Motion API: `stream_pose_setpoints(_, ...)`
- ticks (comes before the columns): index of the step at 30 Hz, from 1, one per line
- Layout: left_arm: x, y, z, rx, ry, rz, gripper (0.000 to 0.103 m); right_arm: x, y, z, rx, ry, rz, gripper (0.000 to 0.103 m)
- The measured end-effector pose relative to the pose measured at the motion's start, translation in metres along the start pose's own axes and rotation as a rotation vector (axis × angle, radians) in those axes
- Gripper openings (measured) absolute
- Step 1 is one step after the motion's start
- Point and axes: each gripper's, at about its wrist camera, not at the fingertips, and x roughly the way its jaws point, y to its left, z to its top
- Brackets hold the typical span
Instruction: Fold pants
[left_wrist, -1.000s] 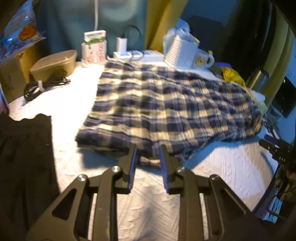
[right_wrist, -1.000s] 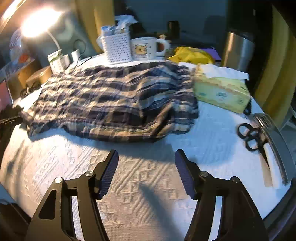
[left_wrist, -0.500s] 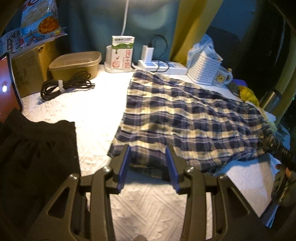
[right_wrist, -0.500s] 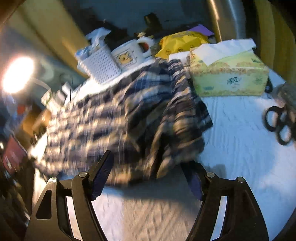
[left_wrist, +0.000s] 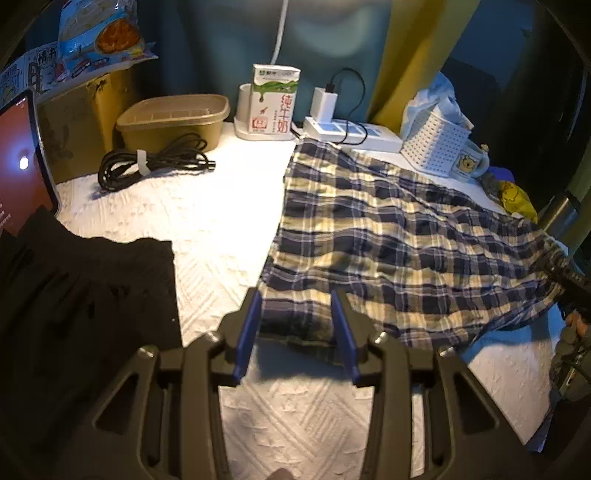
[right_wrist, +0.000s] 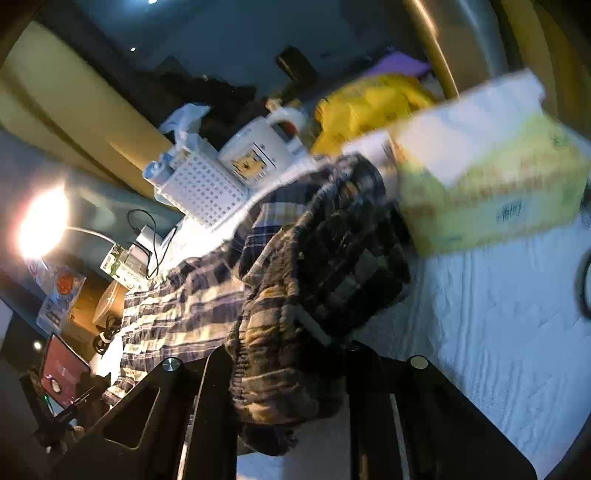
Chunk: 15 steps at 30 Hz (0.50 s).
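Blue-and-cream plaid pants (left_wrist: 406, 236) lie spread on the white textured cover (left_wrist: 221, 221). In the left wrist view my left gripper (left_wrist: 295, 325) stands open, its blue pads (left_wrist: 249, 328) either side of the pants' near left corner. In the right wrist view, which is tilted and blurred, my right gripper (right_wrist: 286, 354) has its jaws closing on the bunched elastic end of the pants (right_wrist: 314, 266). The cloth fills the gap and hides the pads. That gripper also shows as a dark shape (left_wrist: 569, 280) at the far right end of the pants.
A black garment (left_wrist: 74, 314) and a lit tablet (left_wrist: 18, 166) lie at the left. Along the back stand a coiled cable (left_wrist: 147, 166), brown tub (left_wrist: 173, 118), milk carton (left_wrist: 275, 99), power strip (left_wrist: 351, 133), white basket (left_wrist: 432, 144) and mug (left_wrist: 471, 164). A tissue box (right_wrist: 491, 192) sits beside the pants.
My right gripper moved in from the bare cover onto the pants' end, rolled sideways and closed on the bunched cloth. My left gripper widened and its view shifted leftward along the near edge.
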Motion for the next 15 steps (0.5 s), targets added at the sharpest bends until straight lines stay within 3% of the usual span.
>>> stream_pose_setpoints(5, 0.000, 0.005, 0.003, 0.029, -0.013, -0.013, 0.040, -0.013, 0.042, 0.012, -0.113, -0.050, -0.013, 0.016)
stream_pose_setpoints(9, -0.004, 0.014, 0.009, 0.038, -0.055, -0.027, 0.040, -0.013, 0.098, 0.021, -0.240, -0.071, -0.002, 0.015)
stream_pose_setpoints(15, -0.008, 0.028, 0.014, 0.067, -0.088, -0.059, 0.040, 0.018, 0.179, 0.020, -0.403, -0.062, 0.038, 0.011)
